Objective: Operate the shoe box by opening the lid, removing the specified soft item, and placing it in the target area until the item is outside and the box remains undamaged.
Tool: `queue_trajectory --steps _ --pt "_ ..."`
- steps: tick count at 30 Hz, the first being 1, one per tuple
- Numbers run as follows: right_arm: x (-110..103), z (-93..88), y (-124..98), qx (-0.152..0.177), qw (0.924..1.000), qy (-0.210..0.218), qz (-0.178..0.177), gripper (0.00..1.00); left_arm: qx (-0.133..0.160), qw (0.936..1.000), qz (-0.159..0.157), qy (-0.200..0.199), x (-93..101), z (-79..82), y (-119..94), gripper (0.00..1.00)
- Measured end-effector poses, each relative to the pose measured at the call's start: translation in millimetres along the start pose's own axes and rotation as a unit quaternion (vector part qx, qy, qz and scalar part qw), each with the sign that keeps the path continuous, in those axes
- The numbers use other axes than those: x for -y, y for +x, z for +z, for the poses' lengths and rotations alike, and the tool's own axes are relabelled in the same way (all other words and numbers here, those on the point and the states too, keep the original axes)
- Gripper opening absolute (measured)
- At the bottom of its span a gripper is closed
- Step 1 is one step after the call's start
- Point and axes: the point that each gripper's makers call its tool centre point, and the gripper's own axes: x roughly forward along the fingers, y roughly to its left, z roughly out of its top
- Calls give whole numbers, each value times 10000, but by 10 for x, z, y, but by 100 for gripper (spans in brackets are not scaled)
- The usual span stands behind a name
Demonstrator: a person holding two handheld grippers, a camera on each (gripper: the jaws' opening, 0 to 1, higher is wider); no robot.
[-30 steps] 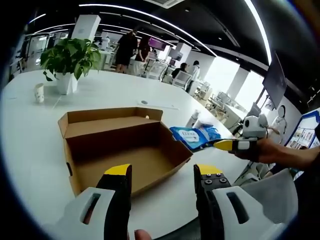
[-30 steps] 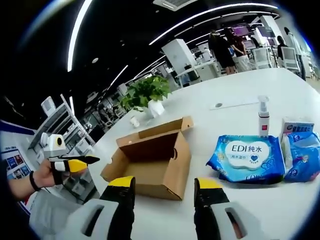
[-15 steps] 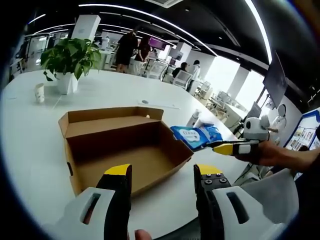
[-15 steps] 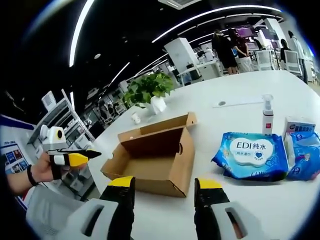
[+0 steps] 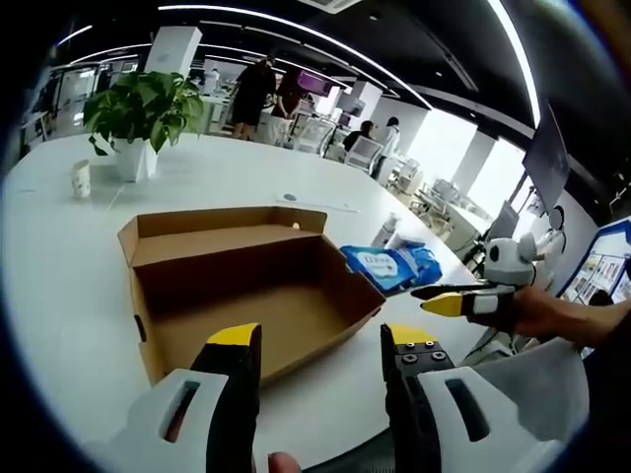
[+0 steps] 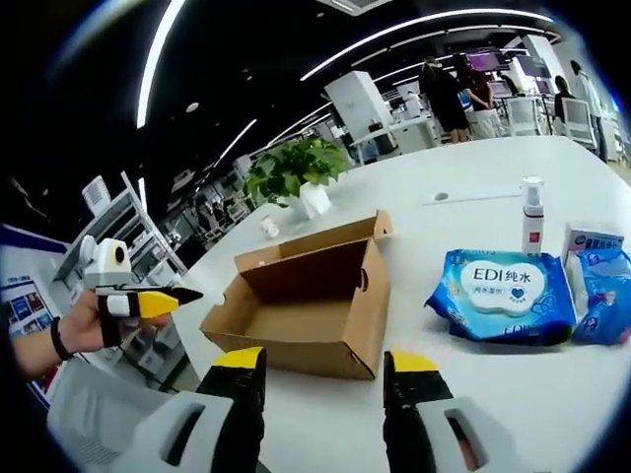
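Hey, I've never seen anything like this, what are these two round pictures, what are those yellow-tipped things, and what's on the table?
A person holds a hand-held gripper in each hand, each carrying a fisheye camera looking along its two yellow-tipped fingers. One picture is from the left gripper, the other from the right gripper; each also catches the other gripper in the person's hand at its edge. Both are open and hold nothing. On the white table sit an open, empty cardboard shoe box, a blue wet-wipes pack beside it, a spray bottle and a potted plant.
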Motion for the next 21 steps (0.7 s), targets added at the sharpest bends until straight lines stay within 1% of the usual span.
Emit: queue_trajectory --steps 14,21 --pt "-11 -127 -44 -68 10000 2 -50 46 -83 9999 106 -83 -78 -38 16 49" --pt "-27 -168 -55 -90 9999 -2 -49 47 -102 9994 255 -225 -173 -54 -7 49"
